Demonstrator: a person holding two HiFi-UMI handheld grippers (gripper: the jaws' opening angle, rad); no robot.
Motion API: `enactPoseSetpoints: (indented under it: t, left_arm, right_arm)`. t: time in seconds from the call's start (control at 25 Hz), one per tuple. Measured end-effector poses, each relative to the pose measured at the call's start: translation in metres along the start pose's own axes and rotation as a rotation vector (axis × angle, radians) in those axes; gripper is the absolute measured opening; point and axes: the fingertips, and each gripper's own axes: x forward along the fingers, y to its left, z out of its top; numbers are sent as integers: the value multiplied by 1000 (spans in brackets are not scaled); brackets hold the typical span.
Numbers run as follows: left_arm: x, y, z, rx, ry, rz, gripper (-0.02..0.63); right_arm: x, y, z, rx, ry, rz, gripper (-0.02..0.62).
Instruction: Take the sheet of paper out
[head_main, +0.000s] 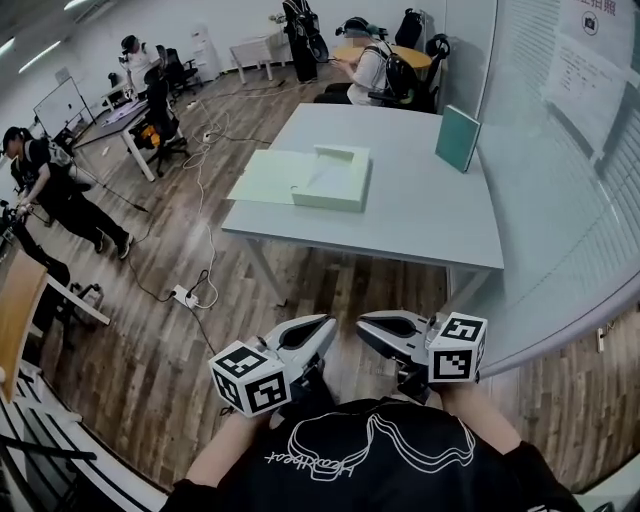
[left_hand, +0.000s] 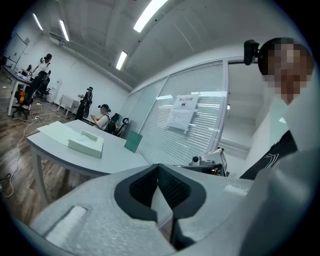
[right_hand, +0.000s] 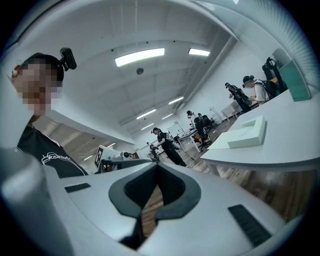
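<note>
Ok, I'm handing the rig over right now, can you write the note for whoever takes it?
Left claw: shut, empty, held near the chest, short of the table.
Right claw: shut, empty, beside the left one.
Things: the pale green box file lies open on the table. A teal folder stands at the far right edge by the glass wall. No sheet can be made out from here.
Done: nothing; the box is untouched.
Left: step up to the table, find the sheet, take it out.

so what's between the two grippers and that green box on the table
In the head view, only wood floor and bare table top lie between the left gripper, the right gripper and the green box.
</note>
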Motion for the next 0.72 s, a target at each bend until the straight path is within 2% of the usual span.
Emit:
enactPoseSetpoints:
  t: [0.24, 0.44, 0.72]
  left_arm:
    - [22, 65, 17, -56, 14, -20, 12]
    - [42, 139, 39, -104, 44, -36, 12]
    - [81, 250, 81, -120, 143, -66, 12]
  right_arm:
    - [36, -60, 19, 49, -1, -65, 5]
    - [83, -116, 35, 98, 24, -110, 5]
    - [166, -207, 78, 158, 29, -159, 5]
